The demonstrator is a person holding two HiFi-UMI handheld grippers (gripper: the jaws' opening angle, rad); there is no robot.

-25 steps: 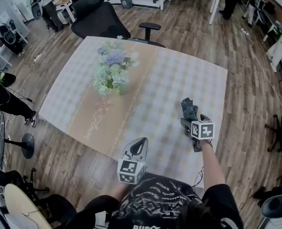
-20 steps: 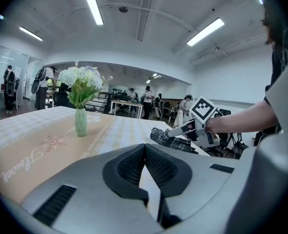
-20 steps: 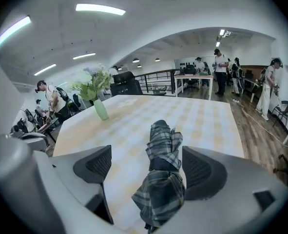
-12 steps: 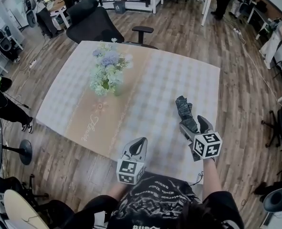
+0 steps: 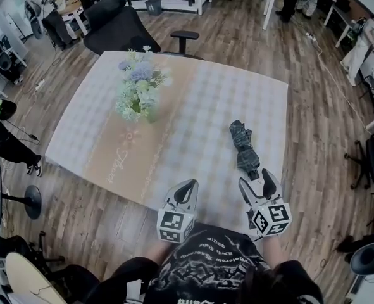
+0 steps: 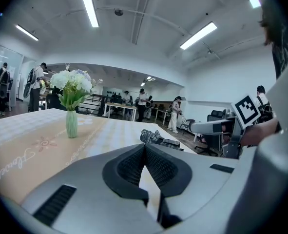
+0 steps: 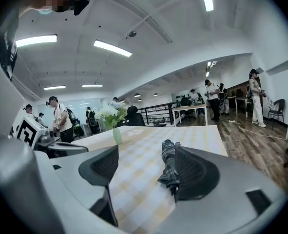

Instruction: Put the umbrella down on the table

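The dark plaid folded umbrella [image 5: 243, 145] lies flat on the checked table [image 5: 224, 100], near its right side, with nothing touching it. My right gripper [image 5: 256, 179] hovers just short of the umbrella's near end, by the table's front edge. Its jaws stand open and have just been closing, with nothing between them. In the right gripper view the umbrella [image 7: 169, 162] lies ahead of that gripper [image 7: 146, 155], partly behind the right pad. My left gripper [image 5: 187, 187] is at the front edge, shut and empty [image 6: 144, 146]. The umbrella [image 6: 158, 139] shows beyond it.
A green vase of pale flowers [image 5: 139, 90] stands on the tan runner at the table's far left. A black office chair [image 5: 120, 24] sits behind the far edge. Desks, chairs and several people fill the room beyond.
My right gripper has drawn back and up from the umbrella toward the table's near edge, while the umbrella stays lying on the table. The left gripper has shifted only slightly.
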